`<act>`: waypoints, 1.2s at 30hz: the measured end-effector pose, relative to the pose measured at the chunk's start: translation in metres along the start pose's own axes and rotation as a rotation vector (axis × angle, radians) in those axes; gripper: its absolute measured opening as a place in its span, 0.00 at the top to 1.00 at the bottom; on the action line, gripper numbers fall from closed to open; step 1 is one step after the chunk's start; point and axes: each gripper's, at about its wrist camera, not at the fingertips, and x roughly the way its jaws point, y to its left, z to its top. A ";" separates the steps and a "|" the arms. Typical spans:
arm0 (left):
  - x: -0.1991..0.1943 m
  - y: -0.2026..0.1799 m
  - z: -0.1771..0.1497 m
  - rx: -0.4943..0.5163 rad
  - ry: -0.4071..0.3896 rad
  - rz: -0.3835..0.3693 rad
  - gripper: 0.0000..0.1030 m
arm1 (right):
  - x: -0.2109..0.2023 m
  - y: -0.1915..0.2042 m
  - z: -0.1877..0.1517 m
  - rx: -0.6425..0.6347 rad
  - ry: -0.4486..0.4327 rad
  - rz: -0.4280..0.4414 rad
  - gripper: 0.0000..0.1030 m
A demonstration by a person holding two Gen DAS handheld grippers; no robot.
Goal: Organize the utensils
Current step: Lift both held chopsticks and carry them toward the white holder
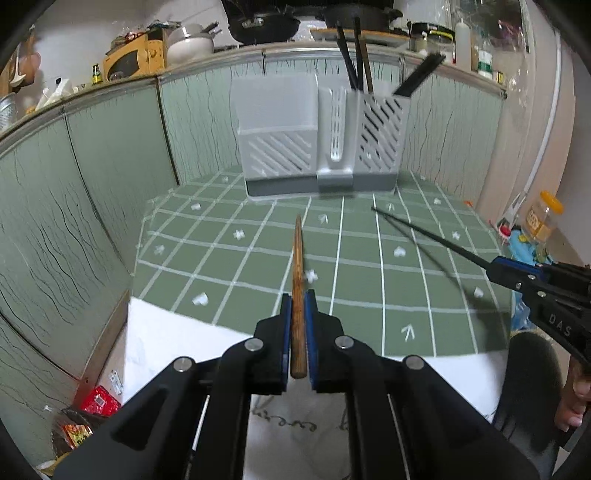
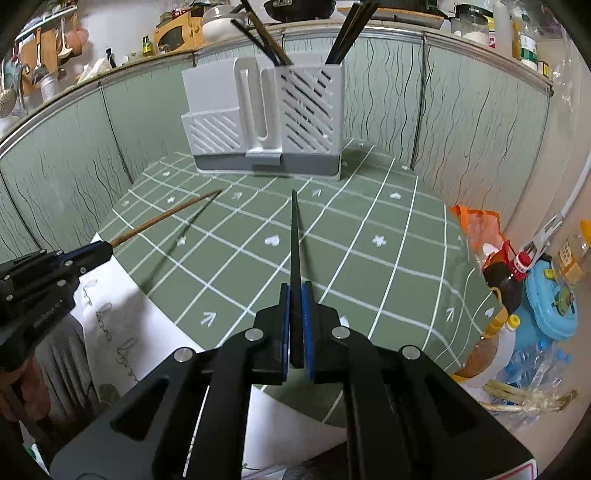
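My left gripper [image 1: 298, 299] is shut on a brown wooden chopstick [image 1: 297, 266], which points forward above the green checked mat [image 1: 236, 266]. My right gripper [image 2: 295, 291] is shut on a black chopstick [image 2: 294, 236], also lifted and pointing ahead. Each view shows the other tool: the right gripper [image 1: 496, 266] with the black chopstick [image 1: 436, 236] at the right, the left gripper [image 2: 105, 250] with the wooden chopstick [image 2: 166, 216] at the left. A grey slotted utensil holder [image 1: 317, 140] [image 2: 266, 118] stands at the mat's far end, with several dark chopsticks [image 1: 354, 51] [image 2: 343, 33] upright in its right compartments.
Green panels [image 1: 92, 184] wall the mat at the back and left. A white cloth [image 1: 177, 343] covers the table's near part. Bottles and jars [image 2: 517, 280] crowd the right side beyond the mat. A shelf with pots and containers [image 1: 258, 22] runs above the panels.
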 end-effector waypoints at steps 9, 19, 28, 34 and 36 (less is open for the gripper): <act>-0.019 0.011 0.038 0.010 -0.048 -0.017 0.92 | -0.026 -0.004 0.044 0.009 -0.046 0.032 0.94; -0.023 0.018 0.085 0.018 -0.069 -0.036 0.92 | -0.044 -0.007 0.092 0.005 -0.102 0.041 0.94; -0.025 0.024 0.116 0.010 -0.076 -0.070 0.92 | -0.048 -0.011 0.125 0.012 -0.133 0.052 0.94; -0.032 0.025 0.135 0.015 -0.078 -0.087 0.92 | -0.058 -0.016 0.141 0.018 -0.159 0.054 0.94; -0.038 0.025 0.145 0.018 -0.079 -0.104 0.92 | -0.063 -0.018 0.148 0.021 -0.169 0.052 0.94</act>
